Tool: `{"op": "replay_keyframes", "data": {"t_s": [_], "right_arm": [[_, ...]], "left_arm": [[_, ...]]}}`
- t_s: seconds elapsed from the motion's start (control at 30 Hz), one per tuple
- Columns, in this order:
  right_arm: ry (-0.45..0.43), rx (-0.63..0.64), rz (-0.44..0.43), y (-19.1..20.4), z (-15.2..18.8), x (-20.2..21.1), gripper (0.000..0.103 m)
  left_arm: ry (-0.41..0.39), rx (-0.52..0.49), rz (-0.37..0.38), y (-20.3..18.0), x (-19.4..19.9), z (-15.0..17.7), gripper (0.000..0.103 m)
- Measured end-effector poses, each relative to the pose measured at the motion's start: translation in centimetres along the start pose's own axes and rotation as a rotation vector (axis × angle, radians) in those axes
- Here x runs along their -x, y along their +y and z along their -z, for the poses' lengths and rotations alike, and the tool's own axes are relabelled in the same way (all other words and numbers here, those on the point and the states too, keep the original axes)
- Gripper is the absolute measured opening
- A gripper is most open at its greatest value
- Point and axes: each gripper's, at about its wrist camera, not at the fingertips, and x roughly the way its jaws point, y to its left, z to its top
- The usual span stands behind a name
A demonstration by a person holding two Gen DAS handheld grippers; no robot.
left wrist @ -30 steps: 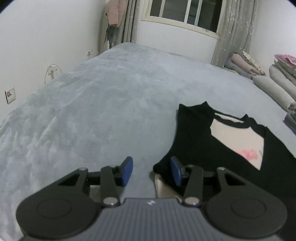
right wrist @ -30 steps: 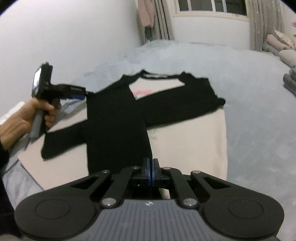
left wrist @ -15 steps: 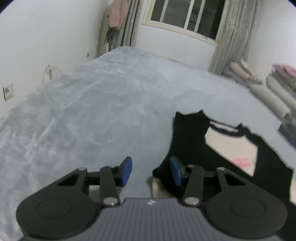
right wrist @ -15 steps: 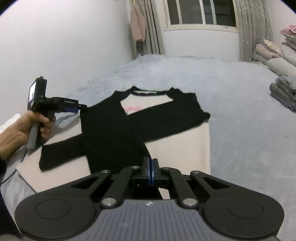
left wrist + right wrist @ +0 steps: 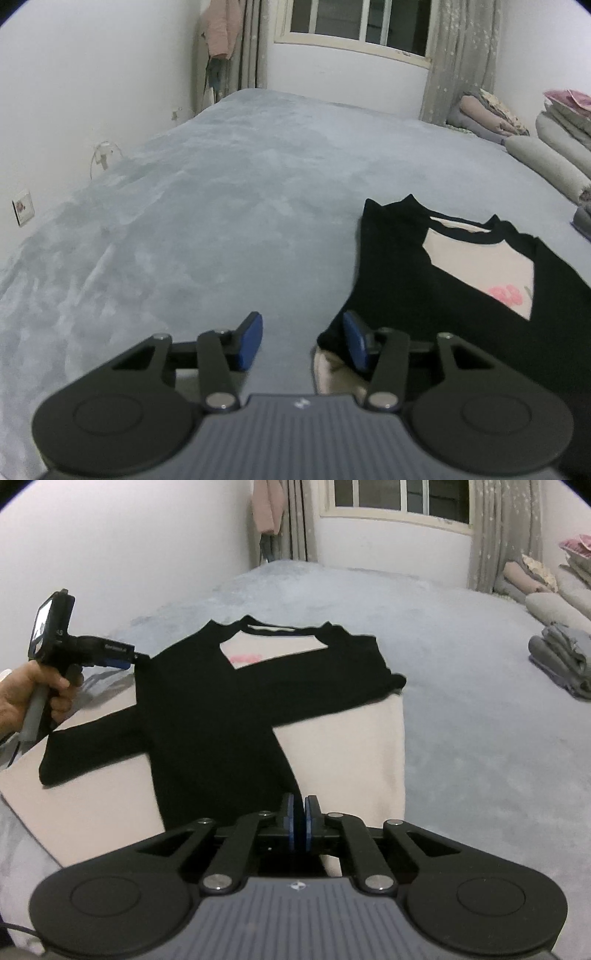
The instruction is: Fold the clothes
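A cream shirt with black sleeves and a small pink print (image 5: 243, 659) lies flat on the grey bed; both black sleeves are folded across its front (image 5: 207, 716). It also shows in the left wrist view (image 5: 461, 280). My left gripper (image 5: 302, 341) is open at the shirt's left edge, its right pad touching black fabric; it also shows in the right wrist view (image 5: 125, 657). My right gripper (image 5: 299, 821) has its pads slightly apart, just off the end of a black sleeve near the hem; whether it still pinches fabric is unclear.
The grey bedspread (image 5: 221, 206) spreads wide to the left and far side. Folded clothes (image 5: 557, 661) and rolled bedding (image 5: 546, 147) lie at the right. A wall with sockets (image 5: 22, 212) runs along the left; a window (image 5: 354, 22) is behind.
The right gripper's pads have parted slightly and it has drawn back from the sleeve end. The left gripper has stayed open at the shirt's left edge, tilting up a little.
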Motion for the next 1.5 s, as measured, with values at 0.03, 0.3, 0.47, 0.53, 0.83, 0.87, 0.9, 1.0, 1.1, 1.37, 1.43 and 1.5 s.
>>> {"op": "replay_keyframes", "data": {"t_s": [0.03,0.3,0.47,0.53,0.83,0.87,0.9,1.0,1.1,1.37,1.43,1.5], "right_arm": [[-0.005,-0.005,0.002,-0.2,-0.2,0.0,0.009],[-0.017,-0.012,-0.005,-0.7,-1.2,-0.2,0.011],[0.007,0.062,-0.108,1.4,-3.9,-1.6,0.036],[0.035,0.086,-0.151,2.2,-5.2,-3.1,0.036],[0.102,0.178,-0.177,3.8,-5.0,-8.1,0.038],[0.094,0.169,-0.177,3.5,-4.9,-7.9,0.038],[0.087,0.162,-0.165,3.2,-4.9,-7.6,0.038],[0.074,0.138,-0.128,2.0,-4.7,-7.0,0.038],[0.052,0.136,-0.15,1.9,-4.3,-6.4,0.038],[0.078,0.205,-0.23,4.7,-3.9,-7.0,0.038],[0.082,0.184,-0.234,4.1,-3.9,-7.0,0.038],[0.081,0.166,-0.207,3.3,-3.9,-6.8,0.038]], "left_arm": [[-0.003,-0.012,-0.008,-0.1,0.0,0.0,0.038],[0.01,0.056,0.012,1.9,0.5,-0.8,0.024],[-0.012,0.025,0.066,0.5,2.0,-1.0,0.033],[-0.011,0.014,0.115,-0.7,2.4,-0.9,0.036],[0.052,-0.072,0.029,-2.0,0.3,0.4,0.044],[0.053,-0.06,0.03,-1.7,0.3,0.3,0.045],[0.05,-0.059,0.028,-1.7,0.3,0.3,0.046],[0.044,-0.061,0.021,-1.8,0.4,0.4,0.046],[0.035,-0.053,0.03,-1.9,1.5,0.3,0.044],[0.041,-0.075,0.073,-5.0,4.5,0.8,0.047],[0.052,-0.08,0.09,-5.9,5.2,1.2,0.05],[0.066,-0.066,0.122,-6.4,6.0,1.5,0.053]]}}
